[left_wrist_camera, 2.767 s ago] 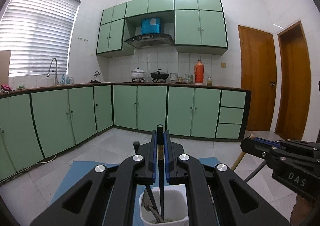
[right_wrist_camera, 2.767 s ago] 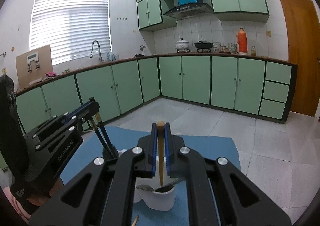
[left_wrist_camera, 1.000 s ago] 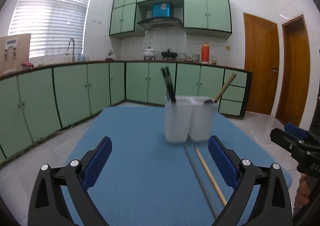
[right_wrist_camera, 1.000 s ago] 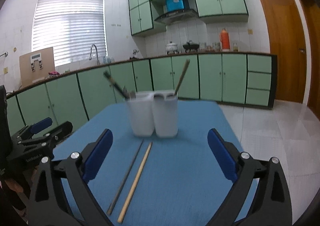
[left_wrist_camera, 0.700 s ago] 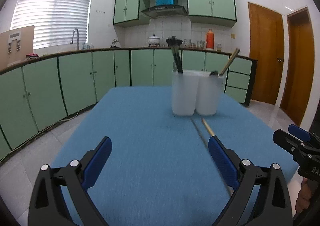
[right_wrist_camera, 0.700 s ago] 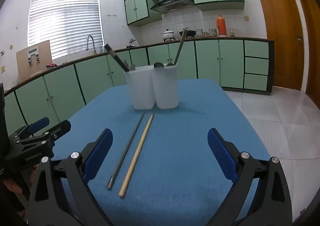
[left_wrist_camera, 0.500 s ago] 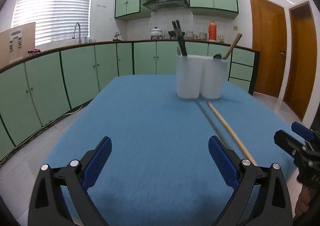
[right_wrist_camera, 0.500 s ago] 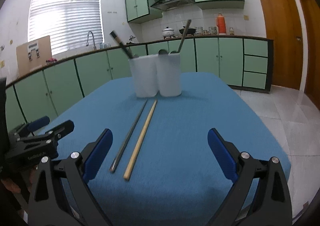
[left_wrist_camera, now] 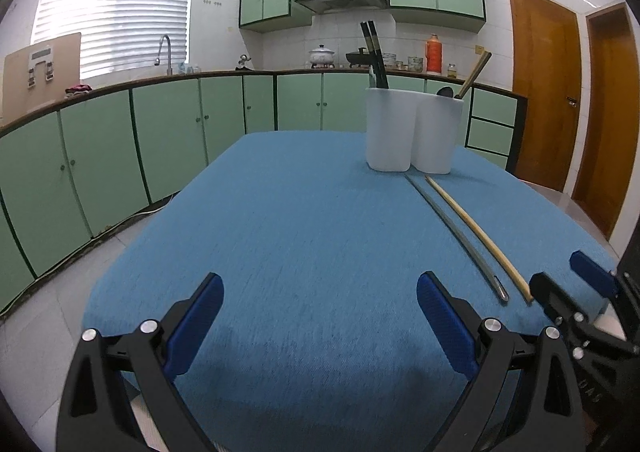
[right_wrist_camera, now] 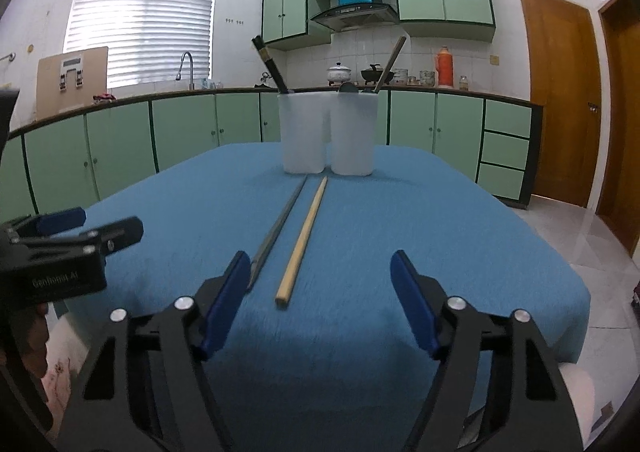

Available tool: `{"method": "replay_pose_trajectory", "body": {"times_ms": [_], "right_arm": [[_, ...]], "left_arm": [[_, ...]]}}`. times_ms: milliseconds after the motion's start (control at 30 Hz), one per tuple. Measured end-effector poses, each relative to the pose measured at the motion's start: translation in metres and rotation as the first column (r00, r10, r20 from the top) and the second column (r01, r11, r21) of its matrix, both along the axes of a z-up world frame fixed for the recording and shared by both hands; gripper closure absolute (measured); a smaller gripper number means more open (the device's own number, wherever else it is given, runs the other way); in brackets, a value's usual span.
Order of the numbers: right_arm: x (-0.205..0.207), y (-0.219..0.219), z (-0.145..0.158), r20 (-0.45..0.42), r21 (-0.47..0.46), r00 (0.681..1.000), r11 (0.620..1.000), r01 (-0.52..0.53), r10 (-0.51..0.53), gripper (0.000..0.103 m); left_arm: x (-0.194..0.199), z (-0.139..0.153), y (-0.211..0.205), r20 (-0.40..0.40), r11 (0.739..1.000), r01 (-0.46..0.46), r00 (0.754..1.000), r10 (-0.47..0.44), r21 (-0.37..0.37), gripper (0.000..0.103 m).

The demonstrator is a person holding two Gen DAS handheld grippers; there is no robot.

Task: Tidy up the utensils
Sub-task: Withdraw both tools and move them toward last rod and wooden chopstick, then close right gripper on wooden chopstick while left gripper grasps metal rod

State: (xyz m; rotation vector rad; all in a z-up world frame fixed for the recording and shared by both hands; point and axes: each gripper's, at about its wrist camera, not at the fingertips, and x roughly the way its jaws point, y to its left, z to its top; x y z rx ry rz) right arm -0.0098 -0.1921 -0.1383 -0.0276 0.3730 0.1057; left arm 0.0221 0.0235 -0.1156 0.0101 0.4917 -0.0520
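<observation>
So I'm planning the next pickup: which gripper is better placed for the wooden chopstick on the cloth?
Right. The right gripper is open with the wooden chopstick's near end between its fingers; the left gripper faces bare blue cloth.

The white holder (right_wrist_camera: 328, 134) hides the lower ends of its utensils.

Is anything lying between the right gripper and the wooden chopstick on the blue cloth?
Nothing visible. The right gripper is open, and the wooden chopstick lies on bare blue cloth, its near end between the gripper's fingers. The metal chopstick lies just left of it, apart, not across it.
</observation>
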Motion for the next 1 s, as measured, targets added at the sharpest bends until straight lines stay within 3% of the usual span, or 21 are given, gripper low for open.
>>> {"method": "replay_pose_trajectory", "body": {"times_ms": [267,467,700,833,1000], "right_arm": [[0.004,0.011,-0.014,-0.016,-0.014,1.000,1.000,0.000,-0.001,0.071],[0.004,0.016,-0.017,0.014,-0.025,1.000,1.000,0.010,-0.009,0.086],[0.006,0.020,-0.020,0.033,-0.040,0.999,0.999,0.028,-0.026,0.087],[0.004,0.024,-0.022,0.046,-0.058,0.999,0.998,0.023,-0.020,0.096],[0.005,0.019,-0.021,0.047,-0.037,0.998,0.999,0.031,-0.029,0.097]], "left_arm": [[-0.004,-0.003,0.001,0.001,1.000,0.005,1.000,-0.005,-0.001,0.008],[-0.004,-0.004,0.002,-0.002,1.000,0.000,1.000,0.000,-0.009,0.008],[-0.005,-0.006,0.002,-0.003,1.000,0.001,1.000,-0.001,-0.013,0.008],[-0.005,-0.006,0.001,-0.003,1.000,0.002,1.000,-0.002,-0.014,0.008],[-0.007,-0.004,-0.003,0.004,1.000,0.011,1.000,-0.011,-0.016,0.008]]}}
